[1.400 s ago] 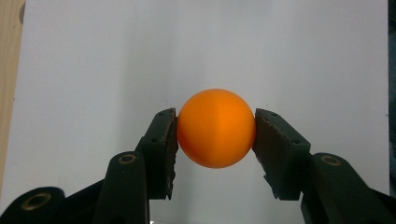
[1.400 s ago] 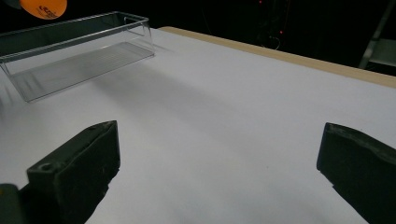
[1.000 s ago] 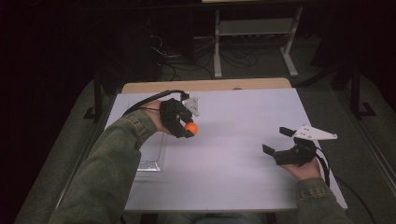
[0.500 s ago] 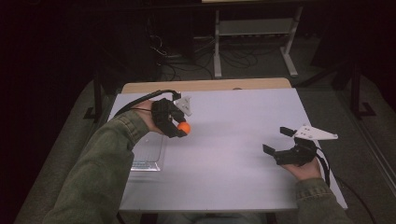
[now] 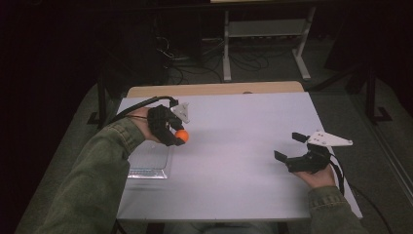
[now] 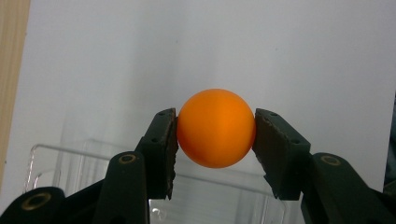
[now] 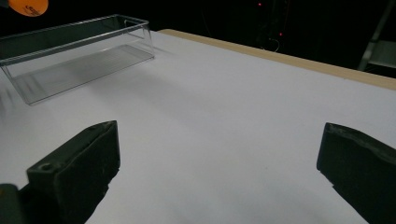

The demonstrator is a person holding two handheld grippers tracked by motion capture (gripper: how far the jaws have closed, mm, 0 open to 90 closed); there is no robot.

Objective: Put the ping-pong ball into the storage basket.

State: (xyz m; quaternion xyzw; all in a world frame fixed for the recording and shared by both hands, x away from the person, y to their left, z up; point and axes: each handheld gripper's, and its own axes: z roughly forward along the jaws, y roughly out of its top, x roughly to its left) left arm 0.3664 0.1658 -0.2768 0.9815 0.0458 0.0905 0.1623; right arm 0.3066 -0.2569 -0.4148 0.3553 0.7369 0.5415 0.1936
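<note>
My left gripper (image 5: 179,138) is shut on an orange ball (image 5: 181,136), held in the air over the left part of the white table (image 5: 243,126). In the left gripper view both pads press the sides of the orange ball (image 6: 216,127), and a clear plastic box (image 6: 70,158) lies just below it. The clear plastic box (image 5: 148,161) sits near the table's left edge, partly hidden by the left forearm. At the right, my right gripper (image 5: 290,147) rests low over the table, open, with bare table between its fingers (image 7: 79,163).
The clear box (image 7: 79,51) lies at the far left of the right gripper view, with the orange ball (image 7: 28,6) above it. A wooden strip (image 5: 214,89) borders the table's far edge. Beyond it stand a metal shelf frame (image 5: 265,34) and cables on a dark floor.
My left gripper has carried the orange ball to the left, toward the clear box. The right gripper has stayed where it was.
</note>
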